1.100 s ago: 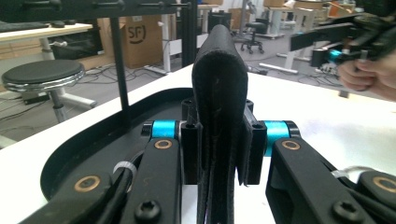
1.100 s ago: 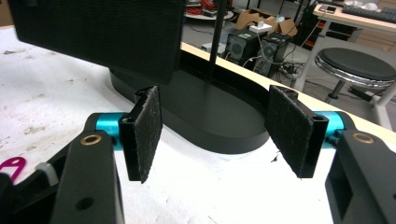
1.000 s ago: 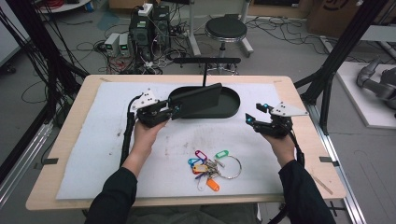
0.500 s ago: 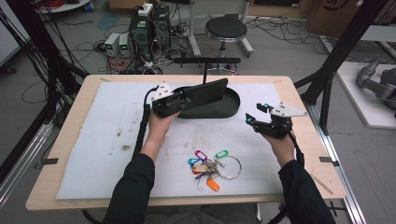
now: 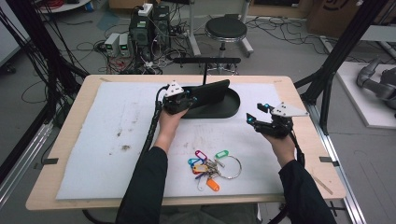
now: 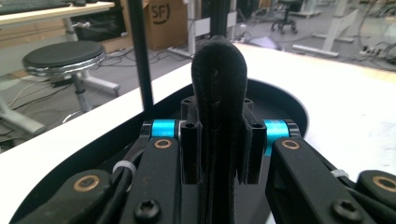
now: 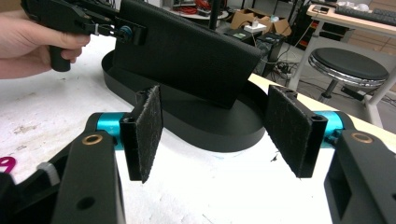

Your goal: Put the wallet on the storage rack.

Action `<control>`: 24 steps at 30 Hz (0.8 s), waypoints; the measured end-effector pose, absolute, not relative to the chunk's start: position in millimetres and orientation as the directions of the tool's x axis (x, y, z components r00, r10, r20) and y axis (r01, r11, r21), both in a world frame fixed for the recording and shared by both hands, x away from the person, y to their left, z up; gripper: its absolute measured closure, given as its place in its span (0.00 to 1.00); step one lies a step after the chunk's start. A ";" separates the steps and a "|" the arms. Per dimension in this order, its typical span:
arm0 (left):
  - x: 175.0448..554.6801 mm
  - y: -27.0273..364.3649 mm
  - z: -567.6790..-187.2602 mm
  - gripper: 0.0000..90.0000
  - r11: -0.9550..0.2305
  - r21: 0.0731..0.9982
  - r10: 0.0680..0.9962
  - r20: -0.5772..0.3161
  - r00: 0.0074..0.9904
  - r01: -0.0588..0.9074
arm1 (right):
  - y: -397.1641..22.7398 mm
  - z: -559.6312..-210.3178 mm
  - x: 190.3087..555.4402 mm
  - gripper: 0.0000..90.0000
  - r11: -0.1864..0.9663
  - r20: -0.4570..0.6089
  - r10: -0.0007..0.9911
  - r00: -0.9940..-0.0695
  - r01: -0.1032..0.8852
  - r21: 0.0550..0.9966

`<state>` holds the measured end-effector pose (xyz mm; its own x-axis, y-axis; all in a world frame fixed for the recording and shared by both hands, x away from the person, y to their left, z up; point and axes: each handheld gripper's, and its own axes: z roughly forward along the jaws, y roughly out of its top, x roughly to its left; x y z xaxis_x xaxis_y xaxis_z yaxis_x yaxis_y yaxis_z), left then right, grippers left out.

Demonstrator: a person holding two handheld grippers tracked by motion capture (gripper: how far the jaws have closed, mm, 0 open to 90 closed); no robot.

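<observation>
Your left claw (image 5: 194, 99) is clamped on a flat black pouch (image 5: 212, 92), a stiff fabric case held on edge. In the left gripper view the two pads squeeze the pouch's narrow end (image 6: 219, 93), which rises straight up between them. The pouch hangs over a shallow black oval tray (image 5: 231, 108) at the far middle of the bench (image 5: 60, 140); in the right gripper view its lower corner (image 7: 231, 100) sits low over the tray's floor (image 7: 219, 128), but you cannot tell from here whether it touches.

Compared with a second ago, your left hand has carried the pouch to the right and a little lower, so that it now stands over the tray instead of beside its left end. That suggests the pouch is nearly where it can be set down, and the likely next step is to lower it and let go.

Your right claw (image 5: 253, 115) is open and empty, its two fuzzy pads (image 7: 149, 130) standing wide apart, pointed at the tray from the right side of the bench. It has not moved in that time.

Nearer to you, between your forearms, a bunch of keys with coloured plastic tags (image 5: 208, 165) on a large ring lies on the white mat (image 5: 107, 135), well apart from both claws.
</observation>
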<state>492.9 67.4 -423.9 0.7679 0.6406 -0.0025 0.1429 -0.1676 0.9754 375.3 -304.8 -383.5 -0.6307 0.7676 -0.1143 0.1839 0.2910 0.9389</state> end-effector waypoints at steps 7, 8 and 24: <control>496.9 71.0 -431.0 0.82 -0.191 0.965 0.657 -0.012 0.753 0.182 | -302.9 -384.0 375.3 0.42 0.297 -0.119 0.763 -0.635 0.182 0.937; 497.4 71.4 -432.1 0.82 -0.209 0.961 0.655 -0.002 0.756 0.184 | -302.6 -384.1 375.2 0.42 0.299 -0.120 0.762 -0.637 0.182 0.937; 498.1 67.9 -441.3 0.62 -0.286 0.916 0.687 -0.009 0.727 0.282 | -302.9 -385.0 376.5 0.42 0.299 -0.115 0.758 -0.642 0.185 0.936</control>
<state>498.1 67.9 -441.3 0.7269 0.6867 -0.0090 0.2819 -0.2864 0.9157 376.5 -302.9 -385.0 -0.6421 0.7579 -0.1149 0.1854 0.2990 0.9361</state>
